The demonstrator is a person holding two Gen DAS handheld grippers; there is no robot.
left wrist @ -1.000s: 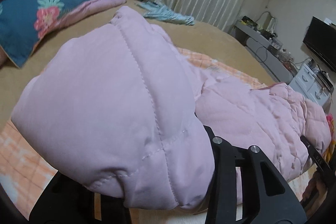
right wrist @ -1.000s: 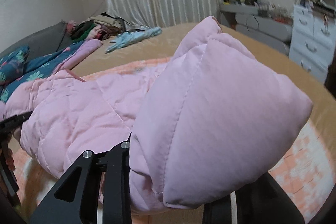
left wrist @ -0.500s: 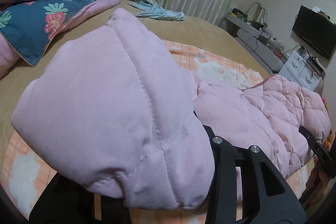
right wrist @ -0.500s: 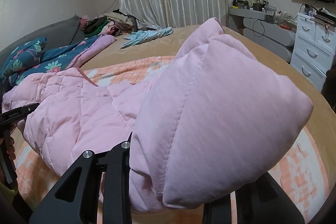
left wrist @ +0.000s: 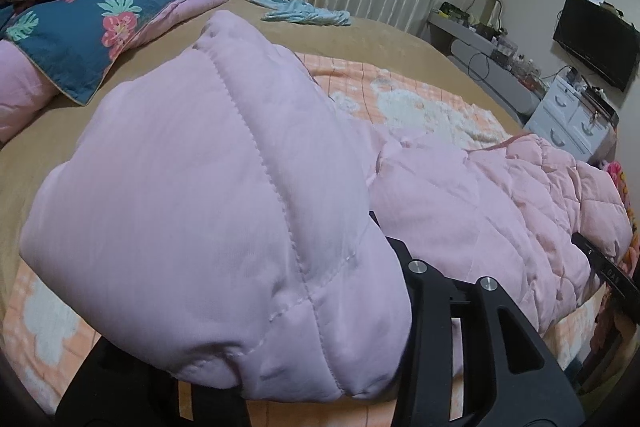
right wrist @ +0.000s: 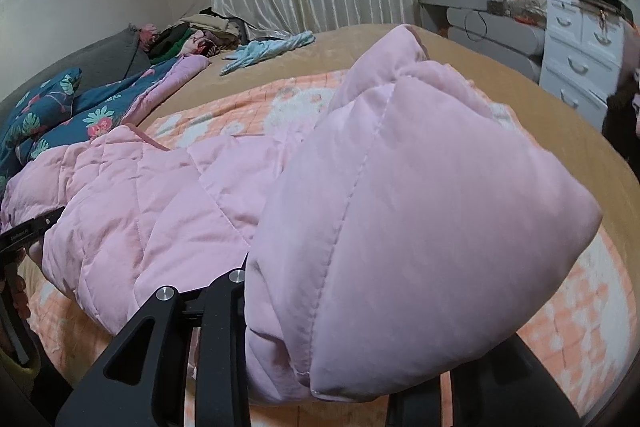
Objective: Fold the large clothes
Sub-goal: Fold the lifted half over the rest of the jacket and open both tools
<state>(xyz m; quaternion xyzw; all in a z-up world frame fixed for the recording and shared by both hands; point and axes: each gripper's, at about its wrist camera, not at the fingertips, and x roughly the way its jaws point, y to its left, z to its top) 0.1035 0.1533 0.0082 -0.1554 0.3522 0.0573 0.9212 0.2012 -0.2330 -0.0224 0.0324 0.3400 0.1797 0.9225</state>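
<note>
Both tools are gripping the pink quilted coat: the left tool (left wrist: 320,379) is clamping one puffy corner of it, the right tool (right wrist: 344,383) the other, and padded fabric is bulging out over the fingers in each wrist view. Its jaws having just eased a little wider, the left tool is keeping the fabric between them. The coat (left wrist: 480,211) is hanging as a slack band between the two tools, its middle sagging onto the orange checked blanket (left wrist: 400,99), which is lying on the tan bed (left wrist: 380,31).

Judging by this, the fold is at the carry stage: a held edge is being brought across the coat toward the far side of that blanket. Which edge is held, hem or shoulders, is hard to say, since the bulging fabric is hiding most of the garment. Next, both corners need laying down level with each other and square on the rest of the coat before letting go, with no twist in the span.
</note>
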